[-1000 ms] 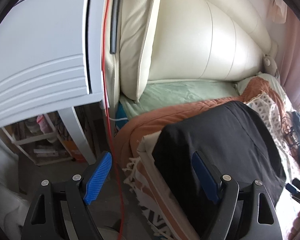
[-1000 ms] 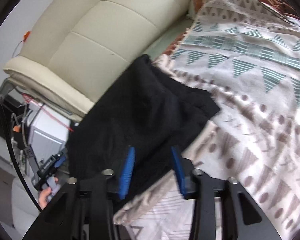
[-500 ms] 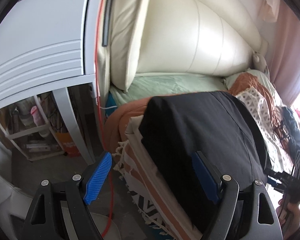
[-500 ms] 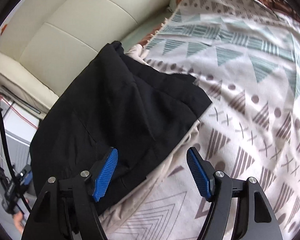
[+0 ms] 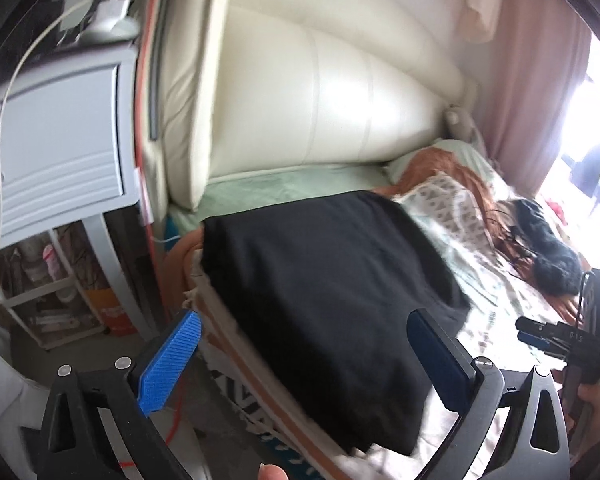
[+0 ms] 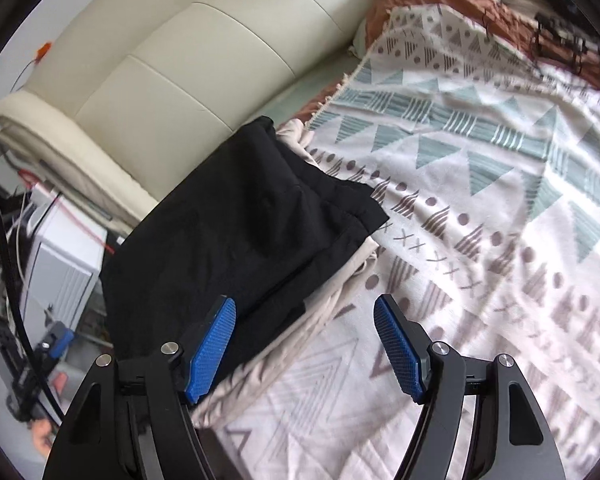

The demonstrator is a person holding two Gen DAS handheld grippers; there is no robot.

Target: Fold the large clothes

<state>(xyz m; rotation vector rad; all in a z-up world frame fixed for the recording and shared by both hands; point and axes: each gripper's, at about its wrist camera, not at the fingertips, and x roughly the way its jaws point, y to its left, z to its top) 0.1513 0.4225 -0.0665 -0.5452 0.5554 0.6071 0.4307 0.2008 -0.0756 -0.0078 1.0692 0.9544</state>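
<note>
Garment folded flat, black, at the near left corner of the patterned blanket, below the cream headboard.

Only the left wrist view shows the grey cabinet, the pink curtain and a second dark bundle far right on the bed; only the right wrist view shows the beige cloth under the garment's edge. Left gripper and right gripper both gape wide, holding nothing; whether either touches the fabric I cannot tell.
</note>
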